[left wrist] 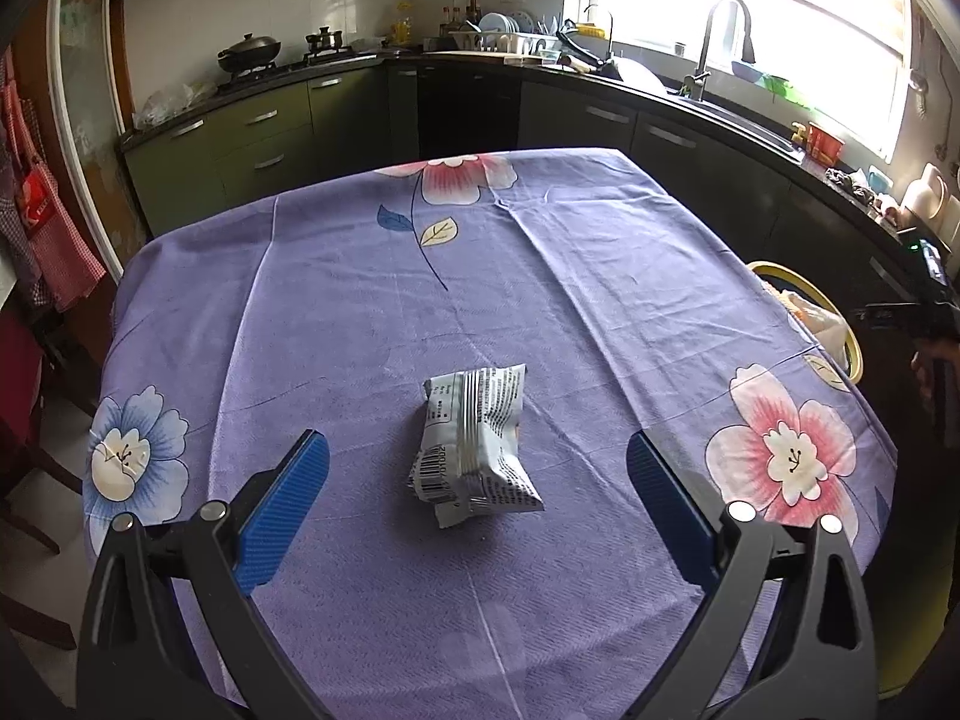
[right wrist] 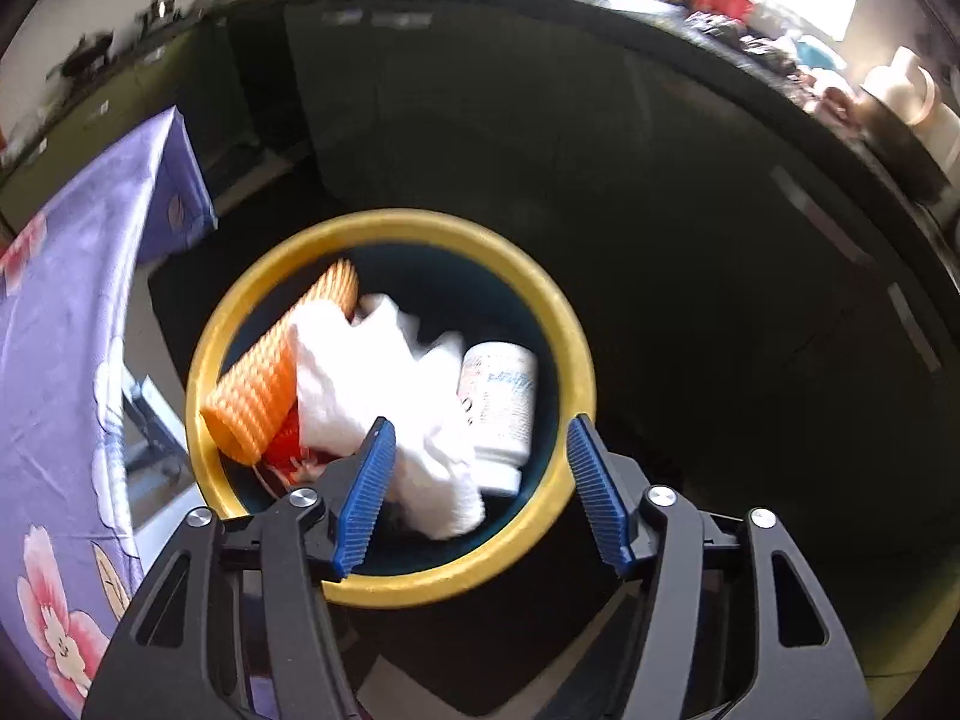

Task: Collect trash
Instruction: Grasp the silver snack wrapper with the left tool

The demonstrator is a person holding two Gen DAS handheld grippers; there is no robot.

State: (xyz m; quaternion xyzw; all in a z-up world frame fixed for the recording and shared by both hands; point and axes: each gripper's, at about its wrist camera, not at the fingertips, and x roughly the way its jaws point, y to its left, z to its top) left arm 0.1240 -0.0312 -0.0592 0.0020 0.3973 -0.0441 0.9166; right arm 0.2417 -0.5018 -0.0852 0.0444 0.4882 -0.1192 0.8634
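Note:
A crumpled silver-white snack wrapper point(left wrist: 480, 414) with a barcode lies on the purple flowered tablecloth point(left wrist: 360, 300). My left gripper point(left wrist: 475, 439) hovers over it, open, with the wrapper between the blue pads and untouched. My right gripper point(right wrist: 481, 422) hangs open above a round bin with a yellow rim point(right wrist: 384, 222) beside the table. In the bin lie a white crumpled tissue point(right wrist: 372, 372), an orange foam net point(right wrist: 264, 390) and a white bottle point(right wrist: 501, 402). The tissue shows blurred below the right pads, and neither pad presses on it.
The bin's rim point(left wrist: 780, 269) peeks out past the table's right edge. Dark kitchen cabinets point(left wrist: 468, 114) and a sink counter point(left wrist: 720, 102) run behind the table. Aprons point(left wrist: 42, 228) hang at the far left. The tablecloth's corner point(right wrist: 180, 192) drapes close to the bin.

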